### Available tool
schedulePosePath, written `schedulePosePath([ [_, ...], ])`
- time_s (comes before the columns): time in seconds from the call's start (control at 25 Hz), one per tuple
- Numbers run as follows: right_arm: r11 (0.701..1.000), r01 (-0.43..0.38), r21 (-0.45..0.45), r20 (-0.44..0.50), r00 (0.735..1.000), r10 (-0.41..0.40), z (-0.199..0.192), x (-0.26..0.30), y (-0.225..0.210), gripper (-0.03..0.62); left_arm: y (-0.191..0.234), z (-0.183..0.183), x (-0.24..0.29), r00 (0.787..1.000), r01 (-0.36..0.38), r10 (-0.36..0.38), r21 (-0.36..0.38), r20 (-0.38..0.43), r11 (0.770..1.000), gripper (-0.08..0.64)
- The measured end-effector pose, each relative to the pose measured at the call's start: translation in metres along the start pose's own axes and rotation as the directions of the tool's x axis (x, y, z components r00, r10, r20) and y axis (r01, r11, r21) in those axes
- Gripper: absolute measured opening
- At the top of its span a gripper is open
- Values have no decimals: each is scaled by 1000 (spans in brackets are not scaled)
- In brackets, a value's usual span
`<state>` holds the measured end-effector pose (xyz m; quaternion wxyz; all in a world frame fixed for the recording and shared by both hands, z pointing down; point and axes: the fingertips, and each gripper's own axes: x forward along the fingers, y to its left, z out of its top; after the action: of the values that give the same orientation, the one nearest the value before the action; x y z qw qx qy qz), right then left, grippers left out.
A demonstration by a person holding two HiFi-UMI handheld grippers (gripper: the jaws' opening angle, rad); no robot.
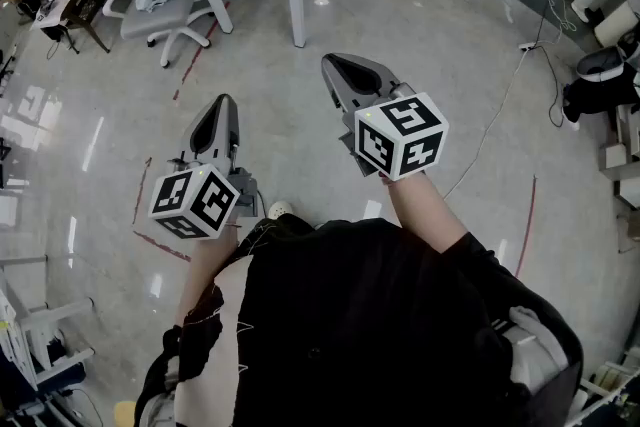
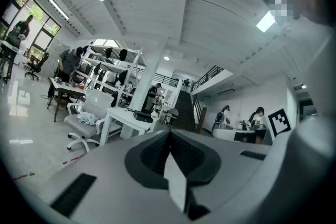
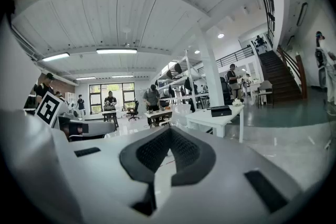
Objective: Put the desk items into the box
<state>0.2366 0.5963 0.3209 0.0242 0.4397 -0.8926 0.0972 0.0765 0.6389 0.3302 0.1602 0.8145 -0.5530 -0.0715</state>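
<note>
— How do the arms sit?
— I hold both bare forearms [image 1: 425,205] out ahead of my body. The left gripper [image 1: 221,103] is nearer to me, and the right gripper [image 1: 336,64] reaches further forward. The two are apart, and both point away from me.
— And the fingers [image 2: 149,153]?
— Pressed together at the tips on each gripper, with nothing between them. The marker cubes [image 1: 400,136] face up towards my head.

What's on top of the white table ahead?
One flat black item sits on the white table. Nothing else shows on the visible top. The head view crops its far part.
</note>
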Motion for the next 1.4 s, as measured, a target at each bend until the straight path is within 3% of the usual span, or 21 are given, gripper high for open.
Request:
schedulePosePath([
  [0.2,1000,10,4,7,1000,-10,-3,-4,-4,5,-3,-2,-1,1000,1,-1,14,4,1000,11],
  [0.36,998,16,62,28,999,-18,-1,-10,-9,5,-7,0,-3,1000,1,-1,21,12,1000,11],
  [0.88,993,-43,109,11,999,42,-12,-3,-9,5,-11,-14,-3,1000,2,-2,0,-3,1000,11],
  [1.12,996,-68,56,-7,998,69,-8,17,-8,5,4,-3,6,999,-27,27,5,18,1000,11],
  [1.4,998,-66,-3,-29,997,66,-7,44,-16,5,15,8,35,1000,0,0,5,24,1000,11],
])
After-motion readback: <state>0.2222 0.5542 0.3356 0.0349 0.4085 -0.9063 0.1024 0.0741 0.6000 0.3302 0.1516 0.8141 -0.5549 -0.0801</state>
